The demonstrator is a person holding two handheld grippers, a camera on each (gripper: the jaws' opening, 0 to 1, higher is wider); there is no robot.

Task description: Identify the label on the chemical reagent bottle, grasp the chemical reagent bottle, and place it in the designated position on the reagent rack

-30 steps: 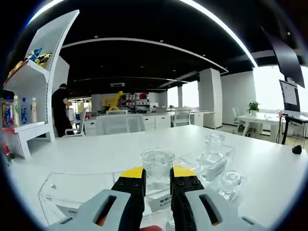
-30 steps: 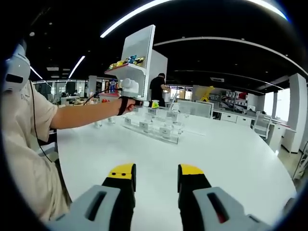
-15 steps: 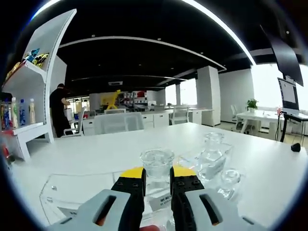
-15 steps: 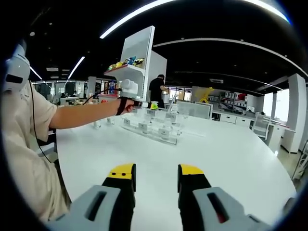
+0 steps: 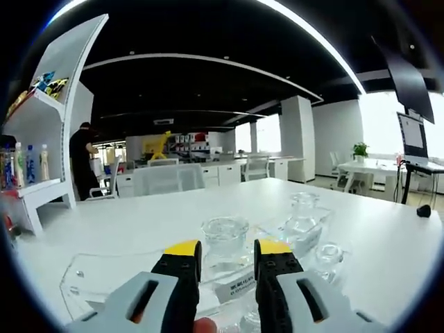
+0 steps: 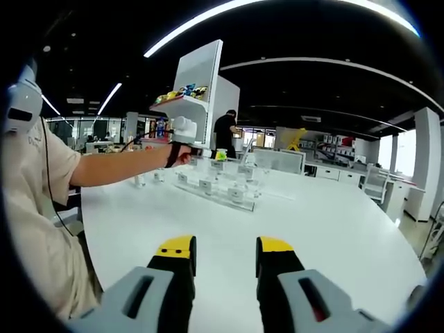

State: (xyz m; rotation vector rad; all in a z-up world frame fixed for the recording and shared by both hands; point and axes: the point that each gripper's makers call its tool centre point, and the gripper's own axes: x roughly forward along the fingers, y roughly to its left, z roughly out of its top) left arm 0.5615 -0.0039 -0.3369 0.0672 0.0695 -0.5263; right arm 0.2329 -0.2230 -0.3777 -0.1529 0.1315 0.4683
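Note:
A clear glass reagent bottle with a round stopper stands in the transparent acrylic rack, behind a white label. My left gripper is open, its yellow-tipped jaws on either side of the bottle's neck with a small gap. In the right gripper view, the left gripper hangs over the rack at the end of the person's outstretched arm. My right gripper stands open above bare white table, holding nothing.
Two more clear bottles stand in the rack to the right. A white shelf unit with drinks is at the left edge of the white table. A person stands far behind.
The left gripper's jaws have spread apart, letting go of the bottle, which stays in the rack. The right gripper has not moved.

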